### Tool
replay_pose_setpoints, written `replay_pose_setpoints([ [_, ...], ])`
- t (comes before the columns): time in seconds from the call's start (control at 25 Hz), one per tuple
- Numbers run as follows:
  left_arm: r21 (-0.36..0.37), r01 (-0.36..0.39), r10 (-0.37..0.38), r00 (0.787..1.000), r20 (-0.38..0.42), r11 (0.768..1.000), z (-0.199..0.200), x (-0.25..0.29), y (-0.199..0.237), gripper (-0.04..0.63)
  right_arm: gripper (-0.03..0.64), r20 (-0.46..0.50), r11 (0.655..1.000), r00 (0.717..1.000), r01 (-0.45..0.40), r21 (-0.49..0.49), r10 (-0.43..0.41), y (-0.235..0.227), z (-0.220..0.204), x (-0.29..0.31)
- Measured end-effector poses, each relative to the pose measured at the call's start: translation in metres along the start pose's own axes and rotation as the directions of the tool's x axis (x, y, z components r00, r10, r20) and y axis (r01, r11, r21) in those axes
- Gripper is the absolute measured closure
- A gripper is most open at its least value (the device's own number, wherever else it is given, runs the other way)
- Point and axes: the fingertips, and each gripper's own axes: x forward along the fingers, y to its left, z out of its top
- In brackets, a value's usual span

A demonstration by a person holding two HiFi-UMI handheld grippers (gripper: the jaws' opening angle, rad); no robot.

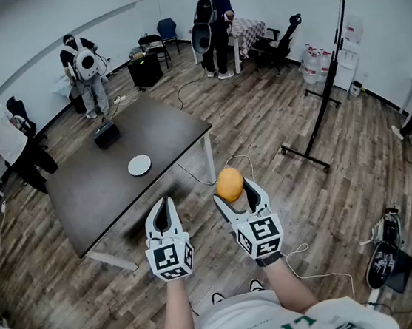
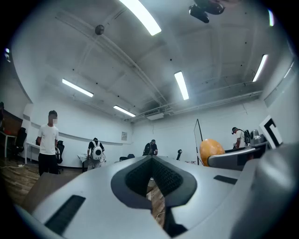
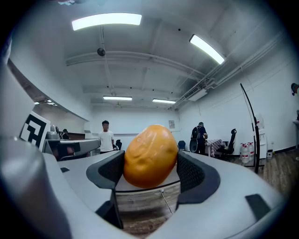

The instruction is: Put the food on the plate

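Holding the orange food [image 1: 229, 184] pinched between both pads, the right tool [image 1: 236, 195] is spread wide around it, out over the wood floor and short of the desk [image 1: 164, 124]. Left tool [image 1: 162, 205] beside it has its jaws together with nothing in them. White plate [image 1: 139, 165] sits bare near the desk's middle, well apart from the food, with a black box [image 1: 105, 133] farther back. Pickup looks done. Still left, by my read: carry the food to the desk, lower it onto the plate, let go. Roughly a third in.
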Motion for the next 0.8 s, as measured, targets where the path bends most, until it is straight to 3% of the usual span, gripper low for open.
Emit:
replay_pose_setpoints([
  [0.4,-0.004,0.023,-0.024,0.999,-0.033,1.000,-0.020,-0.006,0.023,0.584,0.256,-0.016,1.000,1.000,-0.024,-0.010,0.024,0.035,-0.014,0.016],
  [0.8,0.013,0.025,-0.024,0.999,-0.026,1.000,-0.027,-0.021,0.076,0.584,0.256,-0.020,0.998,0.998,-0.053,0.042,0.054,0.085,-0.025,0.051],
])
